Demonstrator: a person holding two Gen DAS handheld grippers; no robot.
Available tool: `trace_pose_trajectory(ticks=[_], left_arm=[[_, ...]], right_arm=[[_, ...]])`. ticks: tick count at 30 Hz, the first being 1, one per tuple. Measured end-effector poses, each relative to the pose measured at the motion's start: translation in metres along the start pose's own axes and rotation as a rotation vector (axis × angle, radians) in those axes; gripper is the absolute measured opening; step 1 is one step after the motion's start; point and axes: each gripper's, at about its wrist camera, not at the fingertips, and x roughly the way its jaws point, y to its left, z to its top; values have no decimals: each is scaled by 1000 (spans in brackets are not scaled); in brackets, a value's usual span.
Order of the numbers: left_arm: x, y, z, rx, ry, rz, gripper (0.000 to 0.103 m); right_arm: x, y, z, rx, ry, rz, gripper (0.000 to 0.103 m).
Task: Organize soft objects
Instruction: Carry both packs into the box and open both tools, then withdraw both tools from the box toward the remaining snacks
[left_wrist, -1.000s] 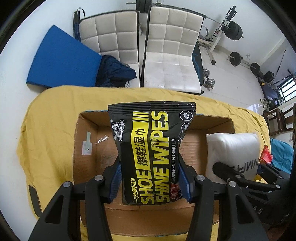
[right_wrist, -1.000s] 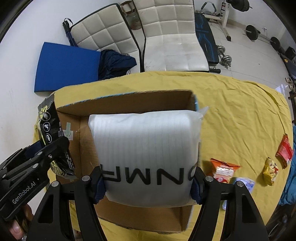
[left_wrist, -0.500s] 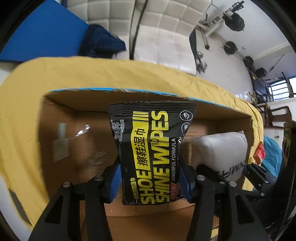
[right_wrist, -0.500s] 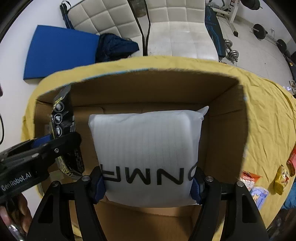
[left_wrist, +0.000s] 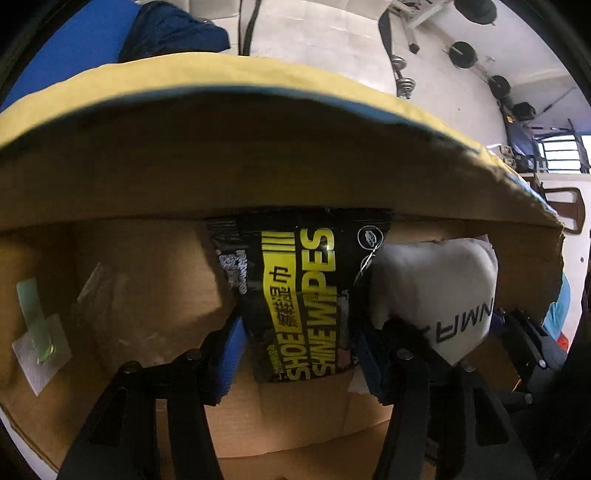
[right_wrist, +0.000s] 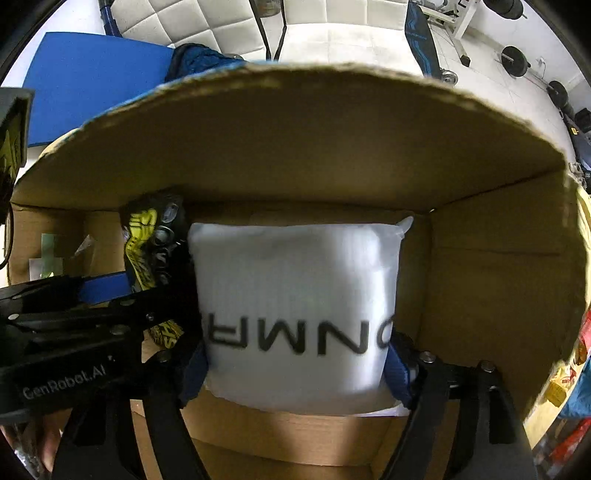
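My left gripper (left_wrist: 301, 354) is shut on a black and yellow shoe wipes pack (left_wrist: 303, 295) and holds it low inside the cardboard box (left_wrist: 221, 170), near the far wall. My right gripper (right_wrist: 295, 362) is shut on a white soft packet (right_wrist: 295, 295) with black letters, also deep in the box (right_wrist: 295, 147), just right of the wipes pack (right_wrist: 151, 240). The white packet (left_wrist: 436, 295) touches the wipes pack in the left wrist view. The left gripper (right_wrist: 122, 306) shows at the left of the right wrist view.
The box sits on a yellow cloth (left_wrist: 258, 81). Snack packets (right_wrist: 565, 376) lie on the cloth right of the box. White padded chairs (right_wrist: 332, 33), a blue mat (right_wrist: 92, 70) and gym weights (right_wrist: 517, 62) stand beyond the table.
Both grippers have moved down and forward into the box with their packs. The box walls now fill both views, and the two packs have come together.
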Motion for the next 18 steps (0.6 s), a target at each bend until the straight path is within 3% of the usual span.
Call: trace_pose_trajectory(ticks=[3,5,6,10,12,18], left_arm=[[-15,-3,-6,-4,-37,42,62],[-28,-5,-12,-2,-67,62,77],[-34,-5,-15,-5,-82,69,80],[-67,-5,-38,-20,-161,70,89],[-79,-6,-50,-20,-194,86,103],[-109,-11,-83,-15,-296,133,103]], right_arm=[[-7,-2,-3,6,-1,10,83],[-15,-2,-9,11,2,19,86],[-19,0,-12,12,3,15,87],[-40,2,-28,21,-21,1,102],[-51,-1,-38,26,-41,-4,102],[-80,0,-63,27,-92,-38,103]])
